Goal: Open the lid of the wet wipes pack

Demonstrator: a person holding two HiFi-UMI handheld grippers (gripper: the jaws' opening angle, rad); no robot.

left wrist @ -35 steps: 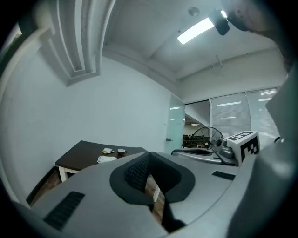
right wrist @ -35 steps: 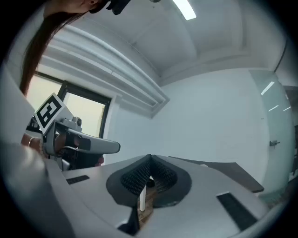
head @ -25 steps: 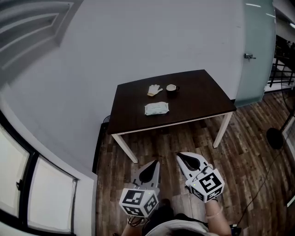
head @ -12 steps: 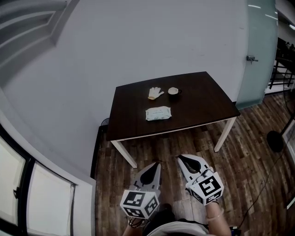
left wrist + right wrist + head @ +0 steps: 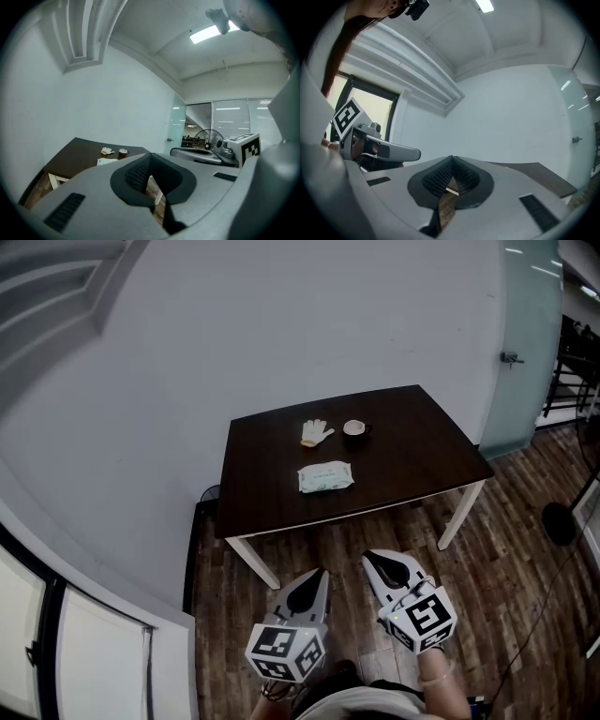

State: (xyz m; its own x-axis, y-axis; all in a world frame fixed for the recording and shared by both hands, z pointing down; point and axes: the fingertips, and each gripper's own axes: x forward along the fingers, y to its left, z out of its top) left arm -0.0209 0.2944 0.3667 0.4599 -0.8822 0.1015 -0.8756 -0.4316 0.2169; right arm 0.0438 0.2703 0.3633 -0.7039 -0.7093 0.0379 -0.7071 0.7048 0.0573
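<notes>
Wet wipes pack (image 5: pixel 325 476) now lies nearer than before.

**Dark brown rectangular table top** (image 5: pixel 412 442): smooth and matt, with a wood-like finish; it stands on white-coated legs (image 5: pixel 457 505).
**Pale green-and-white wet wipes pack** (image 5: pixel 325 476): soft film wrapper, too small here to tell gloss from matt.
**White glove** (image 5: pixel 316 432): matt cloth.
**Small round cup** (image 5: pixel 353 427): material cannot be told.
**Brown plank floor** (image 5: pixel 506 549): visible wood grain with a faint sheen.
**Pale grey wall** (image 5: pixel 281 324): smooth, matt paint.
**Bluish door panel** (image 5: pixel 530 334): frosted glass, with a metal handle (image 5: pixel 507 356).
**Left gripper** (image 5: pixel 317 574) and **right gripper** (image 5: pixel 368 558): smooth, matt grey plastic shells.
**Black pads** (image 5: pixel 438 180): finely ribbed and rubber-like.
**Marker cube** (image 5: pixel 284 652): flat black-and-white print.
</notes>
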